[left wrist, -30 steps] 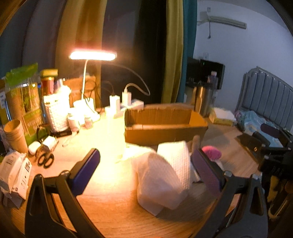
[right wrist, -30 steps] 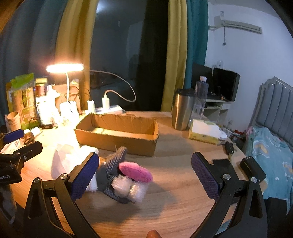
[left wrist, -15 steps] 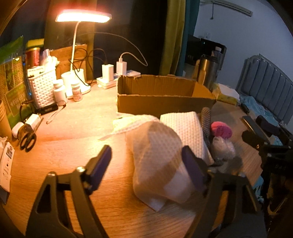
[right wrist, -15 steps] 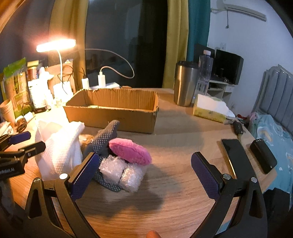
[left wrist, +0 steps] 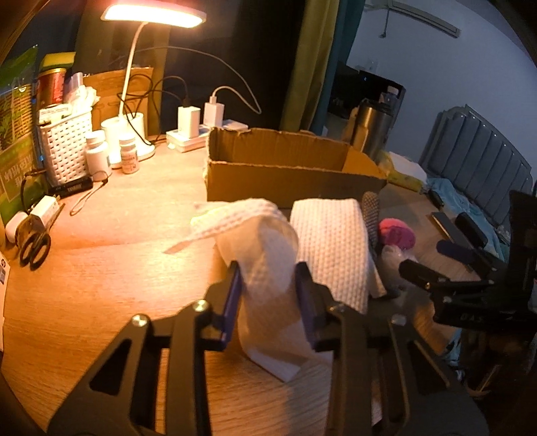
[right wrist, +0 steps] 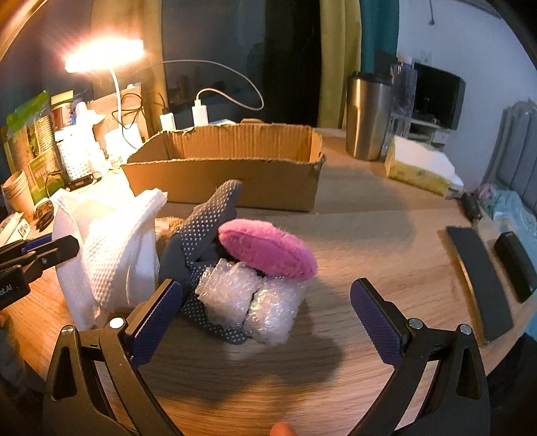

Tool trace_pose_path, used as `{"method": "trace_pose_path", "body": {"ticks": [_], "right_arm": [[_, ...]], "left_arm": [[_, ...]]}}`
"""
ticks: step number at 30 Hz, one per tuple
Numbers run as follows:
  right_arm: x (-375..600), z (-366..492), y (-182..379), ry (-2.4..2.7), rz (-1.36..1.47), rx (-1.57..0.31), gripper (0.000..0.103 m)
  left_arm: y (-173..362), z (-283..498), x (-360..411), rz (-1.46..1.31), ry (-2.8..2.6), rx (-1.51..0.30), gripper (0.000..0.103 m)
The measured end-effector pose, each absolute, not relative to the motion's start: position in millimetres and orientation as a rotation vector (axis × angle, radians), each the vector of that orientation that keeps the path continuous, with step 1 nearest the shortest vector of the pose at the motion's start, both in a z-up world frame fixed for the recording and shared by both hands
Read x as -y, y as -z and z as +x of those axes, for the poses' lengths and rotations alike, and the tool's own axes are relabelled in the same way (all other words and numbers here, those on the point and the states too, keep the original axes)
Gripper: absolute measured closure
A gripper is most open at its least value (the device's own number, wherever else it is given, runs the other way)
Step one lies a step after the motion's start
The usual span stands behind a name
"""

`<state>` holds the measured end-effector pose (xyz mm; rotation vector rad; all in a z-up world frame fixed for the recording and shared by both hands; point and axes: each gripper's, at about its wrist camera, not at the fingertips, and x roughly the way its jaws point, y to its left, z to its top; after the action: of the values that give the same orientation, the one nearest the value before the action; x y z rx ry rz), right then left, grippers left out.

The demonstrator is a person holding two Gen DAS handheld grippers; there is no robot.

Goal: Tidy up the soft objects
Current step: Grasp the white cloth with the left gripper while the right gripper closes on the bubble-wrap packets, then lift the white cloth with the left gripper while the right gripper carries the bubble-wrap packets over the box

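Your left gripper (left wrist: 268, 285) has just closed from wide open onto the white waffle-textured cloth (left wrist: 265, 255) at frame centre, ready for lifting, while your right gripper (right wrist: 265, 305) stays spread.

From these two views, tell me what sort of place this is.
Probably a bedroom with a desk: a padded headboard beside bedding, a wall air conditioner, and a lit lamp over a cluttered table.

Your left gripper (left wrist: 268, 295) sits low over the desk (left wrist: 100, 285) with its fingers pinched in on the white cloth (left wrist: 268, 268). Your right gripper (right wrist: 265, 312) hangs just above the desk, fingers spread wide, gripping nothing.
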<state>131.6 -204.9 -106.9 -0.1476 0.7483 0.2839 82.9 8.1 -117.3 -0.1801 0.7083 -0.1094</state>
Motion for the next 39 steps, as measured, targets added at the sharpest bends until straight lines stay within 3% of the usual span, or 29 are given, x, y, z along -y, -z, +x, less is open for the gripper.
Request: {"method": "trace_pose_path", "body": {"ticks": [1, 4, 8, 14, 39], "right_arm": [[205, 133, 108, -0.287, -0.142, -0.754, 0.001], [203, 134, 110, -0.310, -0.118, -0.774, 0.003], [197, 135, 115, -0.340, -0.123, -0.808, 0.037], [190, 129, 109, -0.352, -0.152, -0.785, 0.048], [206, 140, 22, -0.353, -0.140, -0.561, 0.054]], "left_arm": [[117, 82, -9, -0.182, 0.109, -0.707, 0.085], [120, 82, -13, -0.198, 0.117, -0.716, 0.089], [117, 78, -20, -0.223, 0.115, -0.703, 0.090], [103, 68, -31, -0.241, 0.117, -0.653, 0.091], [22, 90, -41, -0.205, 0.110, -0.477, 0.091]]}}
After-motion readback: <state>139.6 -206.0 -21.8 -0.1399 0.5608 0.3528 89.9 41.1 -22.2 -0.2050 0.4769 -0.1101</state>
